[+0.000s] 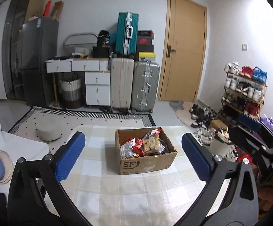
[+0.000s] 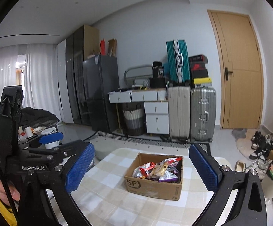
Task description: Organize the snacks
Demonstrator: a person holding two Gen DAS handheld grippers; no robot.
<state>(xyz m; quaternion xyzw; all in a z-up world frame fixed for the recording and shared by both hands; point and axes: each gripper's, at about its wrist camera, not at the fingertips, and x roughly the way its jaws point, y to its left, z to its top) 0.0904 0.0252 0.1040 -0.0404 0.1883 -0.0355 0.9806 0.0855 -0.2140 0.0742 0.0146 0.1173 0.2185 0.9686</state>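
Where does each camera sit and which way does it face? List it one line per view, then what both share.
Left wrist: on the left gripper, looking along its open blue-padded fingers over the checked table at the cardboard box; the right gripper shows at the right edge.
Right wrist: on the right gripper, facing the same box from further right; the left gripper and a yellow sleeve show at left.
Shared: box of snacks, table, suitcases, door.
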